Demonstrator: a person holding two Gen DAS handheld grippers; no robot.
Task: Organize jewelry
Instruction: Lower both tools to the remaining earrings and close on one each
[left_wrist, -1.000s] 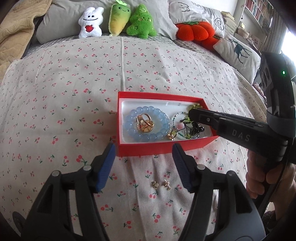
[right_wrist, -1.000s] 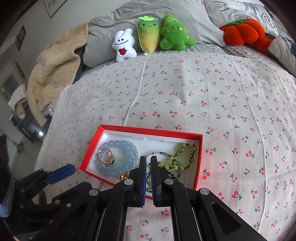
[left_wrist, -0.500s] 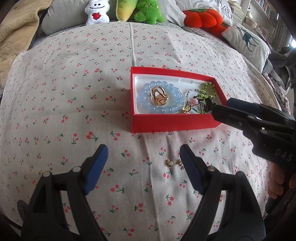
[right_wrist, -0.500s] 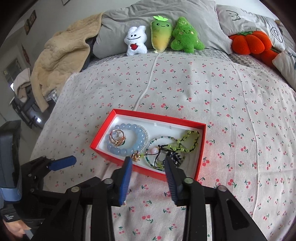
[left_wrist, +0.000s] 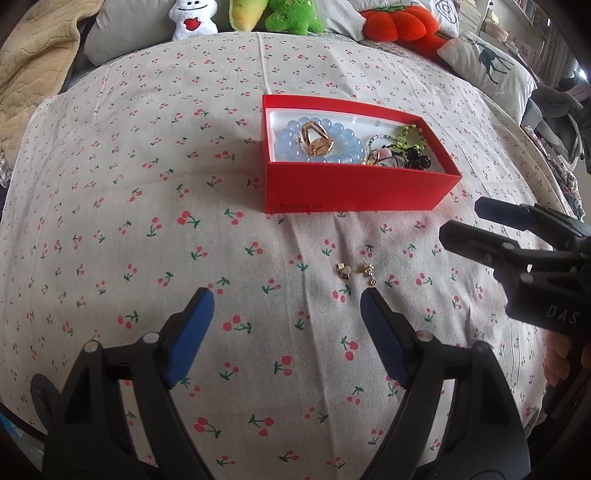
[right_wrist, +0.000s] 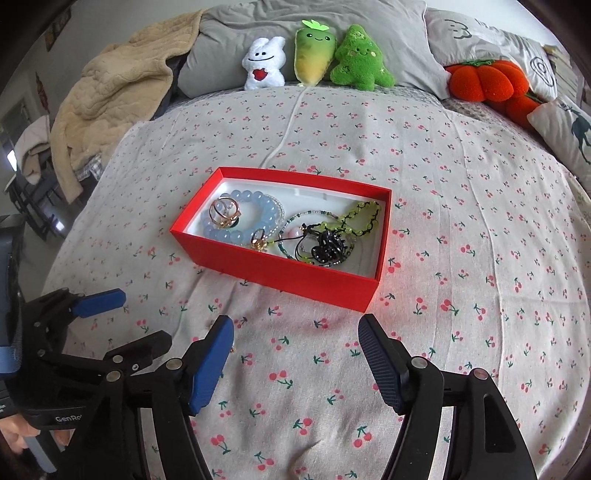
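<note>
Left wrist view shows two small gold earrings (left_wrist: 354, 271) lying loose on the cherry-print bedspread (left_wrist: 147, 184), just ahead of the left gripper (left_wrist: 284, 306), nearer its right fingertip; its jaws stand apart with nothing between them. The right gripper (right_wrist: 295, 332) is opening, empty, just short of the red box (right_wrist: 280, 273). Inside the box's white lining lie a blue bead bracelet (right_wrist: 255, 214) with a gold ring (right_wrist: 223, 212) on it, a green beaded bracelet (right_wrist: 358, 218) and a dark tangled piece (right_wrist: 328, 243).
</note>
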